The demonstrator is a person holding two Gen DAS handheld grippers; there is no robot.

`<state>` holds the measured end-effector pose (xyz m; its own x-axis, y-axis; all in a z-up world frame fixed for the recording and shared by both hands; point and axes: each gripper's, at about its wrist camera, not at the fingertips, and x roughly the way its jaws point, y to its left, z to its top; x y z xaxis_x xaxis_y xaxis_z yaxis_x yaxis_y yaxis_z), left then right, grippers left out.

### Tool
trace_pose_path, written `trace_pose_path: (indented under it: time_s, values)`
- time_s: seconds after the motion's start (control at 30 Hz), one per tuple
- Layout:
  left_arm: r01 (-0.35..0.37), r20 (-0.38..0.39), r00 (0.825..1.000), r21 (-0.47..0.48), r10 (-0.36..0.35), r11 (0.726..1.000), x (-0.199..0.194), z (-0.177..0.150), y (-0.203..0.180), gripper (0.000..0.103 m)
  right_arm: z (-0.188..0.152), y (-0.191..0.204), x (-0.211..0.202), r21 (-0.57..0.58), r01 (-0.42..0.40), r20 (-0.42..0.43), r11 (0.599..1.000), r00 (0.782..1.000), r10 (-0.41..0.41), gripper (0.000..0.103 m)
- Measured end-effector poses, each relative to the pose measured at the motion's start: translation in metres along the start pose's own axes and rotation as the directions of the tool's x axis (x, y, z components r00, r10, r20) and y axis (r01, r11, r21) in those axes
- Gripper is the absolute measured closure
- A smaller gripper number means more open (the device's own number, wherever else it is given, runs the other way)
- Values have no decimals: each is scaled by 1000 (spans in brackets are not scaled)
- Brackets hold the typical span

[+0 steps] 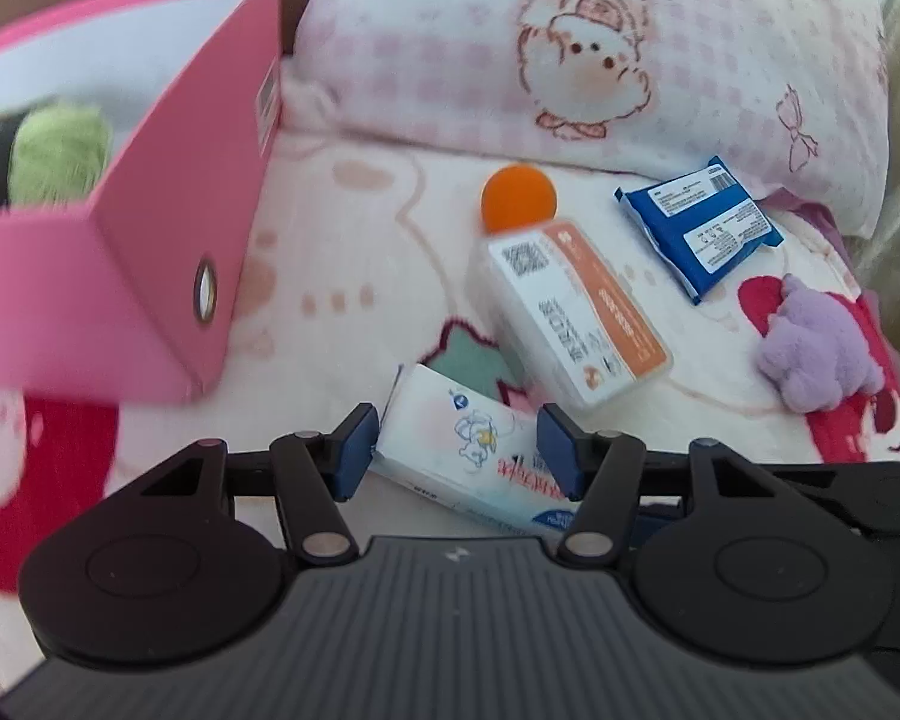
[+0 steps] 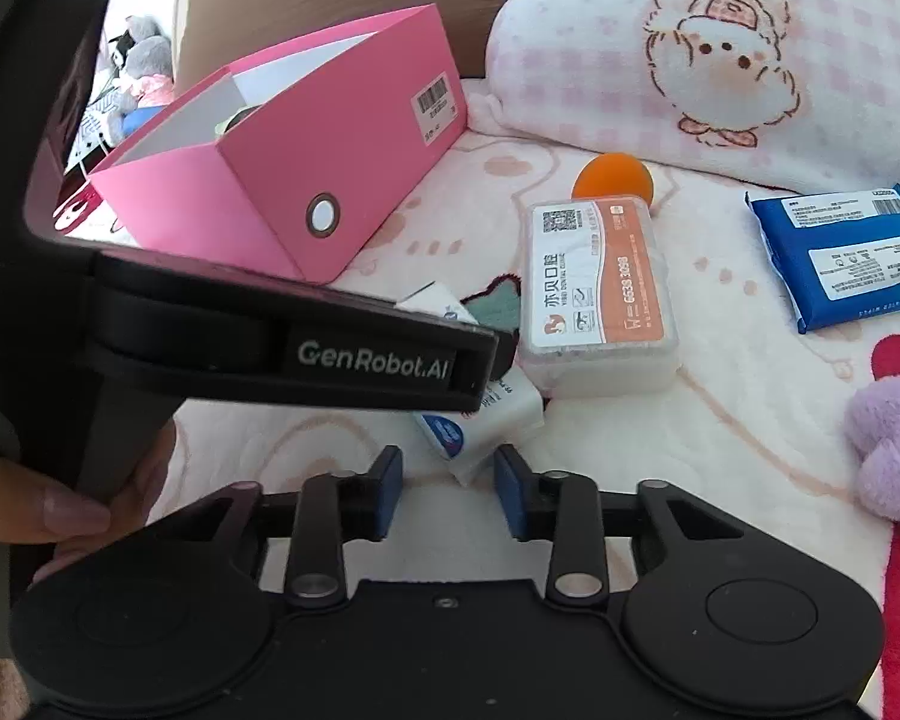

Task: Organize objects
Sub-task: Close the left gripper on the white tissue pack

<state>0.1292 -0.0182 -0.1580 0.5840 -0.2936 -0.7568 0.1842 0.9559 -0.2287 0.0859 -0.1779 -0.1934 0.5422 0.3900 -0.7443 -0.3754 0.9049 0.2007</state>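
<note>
Though part-open, left gripper [image 1: 457,443] around tissue pack [image 1: 462,450]

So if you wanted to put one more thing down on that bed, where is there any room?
Bare blanket lies between the pink box and the orange-labelled case, and between that case and the purple plush. It is crowded around the case: orange ball, blue packet and tissue pack lie close.
</note>
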Motion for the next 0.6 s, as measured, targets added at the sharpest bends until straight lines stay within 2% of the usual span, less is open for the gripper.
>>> trace_pose_path:
  time_s: [0.13, 0.23, 0.33, 0.43, 0.6]
  values:
    - [56, -81, 994, -124, -66, 991, -11, -5, 11, 47, -4, 6, -7, -51, 40, 5, 998, 999, -40, 57]
    - [82, -148, 981, -251, -122, 965, -13, -17, 22, 47, -5, 5, -10, -49, 43, 1, 998, 999, -43, 53]
    - [106, -152, 975, -327, -163, 939, -17, -21, 33, 50, -5, 6, -11, -50, 28, -3, 998, 1000, -28, 50]
    - [79, -163, 977, -325, -138, 942, -18, -22, 37, 55, -7, 4, -13, -43, 14, -4, 999, 1000, -14, 49]
    - [31, -143, 987, -267, -71, 963, -13, -21, 29, 52, -10, 2, -9, -21, 24, -13, 999, 1000, -24, 46]
